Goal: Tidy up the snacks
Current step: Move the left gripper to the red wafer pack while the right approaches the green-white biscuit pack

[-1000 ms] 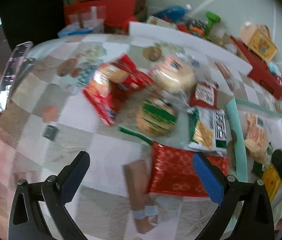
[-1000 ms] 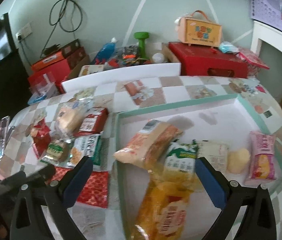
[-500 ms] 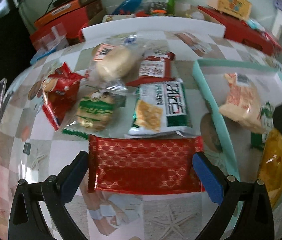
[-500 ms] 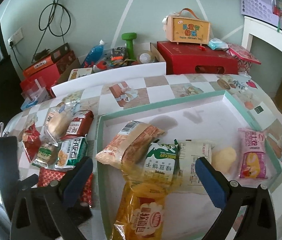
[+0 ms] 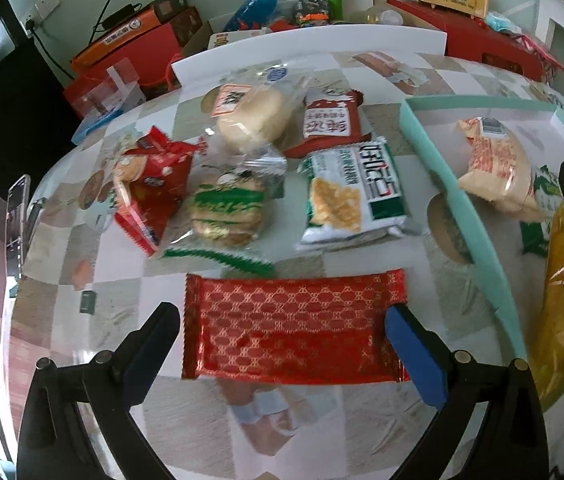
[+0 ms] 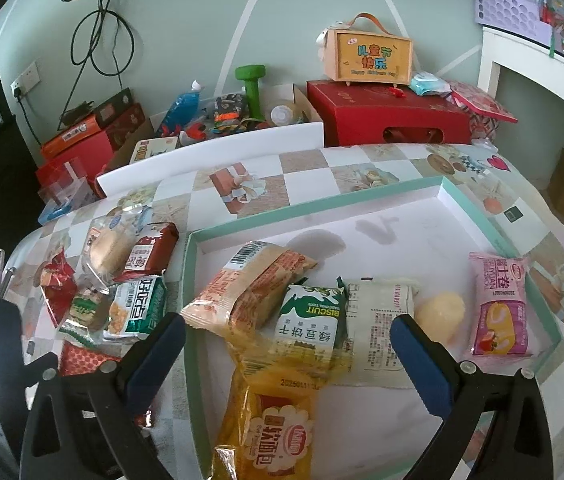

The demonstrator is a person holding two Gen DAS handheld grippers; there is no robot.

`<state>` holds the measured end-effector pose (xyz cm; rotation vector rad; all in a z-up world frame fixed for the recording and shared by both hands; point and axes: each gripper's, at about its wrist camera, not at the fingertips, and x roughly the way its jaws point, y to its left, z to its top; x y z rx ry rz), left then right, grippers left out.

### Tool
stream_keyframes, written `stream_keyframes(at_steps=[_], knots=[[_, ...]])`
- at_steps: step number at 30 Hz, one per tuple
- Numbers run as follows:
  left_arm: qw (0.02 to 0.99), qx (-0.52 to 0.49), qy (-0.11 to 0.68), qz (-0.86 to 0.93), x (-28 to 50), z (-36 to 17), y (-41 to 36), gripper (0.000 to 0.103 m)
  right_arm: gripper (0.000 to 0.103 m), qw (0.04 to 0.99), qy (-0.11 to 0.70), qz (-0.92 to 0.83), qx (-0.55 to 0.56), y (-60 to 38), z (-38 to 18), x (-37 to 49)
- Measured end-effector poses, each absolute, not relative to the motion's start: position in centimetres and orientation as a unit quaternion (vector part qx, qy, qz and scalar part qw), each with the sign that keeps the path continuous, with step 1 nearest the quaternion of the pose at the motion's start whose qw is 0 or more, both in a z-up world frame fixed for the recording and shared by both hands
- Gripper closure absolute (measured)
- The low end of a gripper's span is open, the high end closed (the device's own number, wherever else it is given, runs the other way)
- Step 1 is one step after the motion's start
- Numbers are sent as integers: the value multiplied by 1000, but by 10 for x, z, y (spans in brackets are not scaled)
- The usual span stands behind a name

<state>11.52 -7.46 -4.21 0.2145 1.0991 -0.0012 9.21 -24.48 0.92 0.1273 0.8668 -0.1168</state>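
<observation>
A flat red-and-gold patterned packet [image 5: 294, 326] lies on the checked tablecloth, and my left gripper [image 5: 282, 344] stands open with a finger at each end of it. Beyond it lie a white-and-green cracker pack [image 5: 356, 192], a green-striped biscuit pack [image 5: 225, 210], a red bag [image 5: 153, 184], a bun [image 5: 251, 114] and a dark red pack [image 5: 332, 120]. The mint-rimmed tray [image 6: 314, 204] holds an orange pack [image 6: 249, 286], a green biscuit pack [image 6: 310, 328], a white pack [image 6: 380, 328], a yellow bread bag [image 6: 269, 424] and a pink pack [image 6: 502, 304]. My right gripper [image 6: 288, 356] hangs open above the tray's contents.
A white board [image 5: 310, 46] edges the table's far side. Behind it stand red boxes [image 6: 390, 118], a green dumbbell [image 6: 251, 88], a blue bottle [image 6: 181, 108] and a yellow carry box [image 6: 370, 54]. A phone [image 5: 15, 216] stands at the table's left edge.
My left gripper has swung right and closed in until the red-and-gold packet sits between its open fingers. The right gripper's view has shifted slightly; the tray contents lie as before.
</observation>
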Motion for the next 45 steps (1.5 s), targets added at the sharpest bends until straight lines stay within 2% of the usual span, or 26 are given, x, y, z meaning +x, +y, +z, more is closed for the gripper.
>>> stream_keyframes(at_steps=[19,29,45], knots=[[834,18,551,20,104,-42,-22,1,0,903,424,-49,46,-232,8,92],[825,58,563,-5,96,-49,-53,1,0,904,422,-48,43,-231,10,91],[818,22,574,48,82,-47,12,1,0,903,425,-40,35,-219,10,91]])
